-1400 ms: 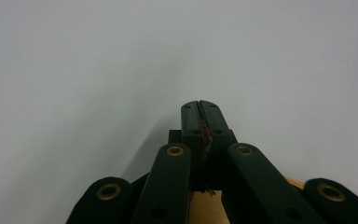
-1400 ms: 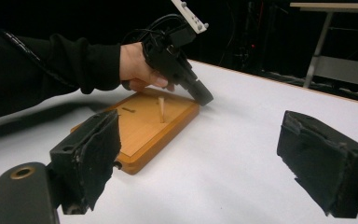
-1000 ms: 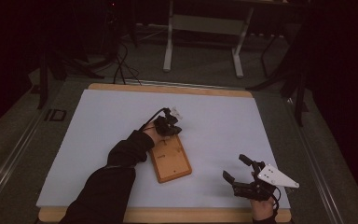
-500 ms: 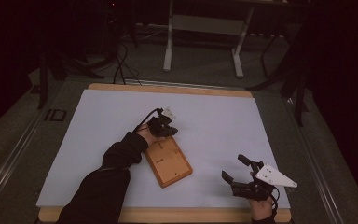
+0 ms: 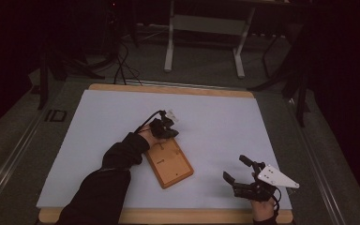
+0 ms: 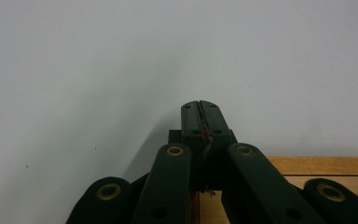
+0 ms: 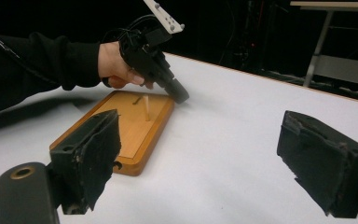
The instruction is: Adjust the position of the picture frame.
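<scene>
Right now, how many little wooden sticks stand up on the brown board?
1. A thin wooden peg stands upright on the wooden board, near the left gripper. Others may be hidden behind the hand.

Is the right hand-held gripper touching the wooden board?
Apart. In the high view the right hand-held gripper sits well to the right of the wooden board, with bare white table surface between them.

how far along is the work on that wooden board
Done: the wooden board lies flat on the white table top, with one thin peg standing upright in it. In hand: the left gripper is shut, tip down just past the board's far edge. Left: the right gripper waits open, holding nothing, off to the side.
</scene>
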{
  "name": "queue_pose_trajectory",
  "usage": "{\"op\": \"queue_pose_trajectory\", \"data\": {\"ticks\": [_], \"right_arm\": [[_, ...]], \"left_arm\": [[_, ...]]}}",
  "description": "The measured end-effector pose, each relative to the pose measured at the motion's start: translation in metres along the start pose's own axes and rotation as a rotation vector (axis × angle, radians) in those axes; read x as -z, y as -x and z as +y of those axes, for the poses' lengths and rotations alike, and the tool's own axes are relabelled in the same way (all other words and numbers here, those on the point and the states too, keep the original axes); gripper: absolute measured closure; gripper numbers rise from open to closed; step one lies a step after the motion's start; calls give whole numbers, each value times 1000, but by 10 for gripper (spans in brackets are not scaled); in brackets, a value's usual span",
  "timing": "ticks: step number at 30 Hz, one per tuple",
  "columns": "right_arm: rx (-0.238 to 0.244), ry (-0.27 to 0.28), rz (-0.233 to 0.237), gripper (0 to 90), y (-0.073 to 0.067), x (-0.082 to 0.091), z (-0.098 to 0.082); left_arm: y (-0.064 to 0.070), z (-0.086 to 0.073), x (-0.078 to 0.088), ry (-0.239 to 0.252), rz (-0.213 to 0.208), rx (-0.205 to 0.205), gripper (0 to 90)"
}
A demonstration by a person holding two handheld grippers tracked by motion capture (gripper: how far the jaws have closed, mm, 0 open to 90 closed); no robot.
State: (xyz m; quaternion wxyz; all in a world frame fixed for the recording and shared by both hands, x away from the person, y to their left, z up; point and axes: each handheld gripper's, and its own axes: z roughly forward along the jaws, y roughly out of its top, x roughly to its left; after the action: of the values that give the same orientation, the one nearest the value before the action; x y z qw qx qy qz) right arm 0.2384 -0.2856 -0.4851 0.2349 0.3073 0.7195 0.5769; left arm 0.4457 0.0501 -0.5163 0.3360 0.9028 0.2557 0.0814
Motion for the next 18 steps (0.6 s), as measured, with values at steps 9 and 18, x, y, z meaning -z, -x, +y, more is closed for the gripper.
{"op": "queue_pose_trajectory", "data": {"ticks": [9,18], "right_arm": [[2,-3,1,131,0,-1,0],[1,-10,3,131,-1,-3,0]], "left_arm": [[-6,-15,17,-5,5,14,900],[-5,-25,28,9,8,21,900]]}}
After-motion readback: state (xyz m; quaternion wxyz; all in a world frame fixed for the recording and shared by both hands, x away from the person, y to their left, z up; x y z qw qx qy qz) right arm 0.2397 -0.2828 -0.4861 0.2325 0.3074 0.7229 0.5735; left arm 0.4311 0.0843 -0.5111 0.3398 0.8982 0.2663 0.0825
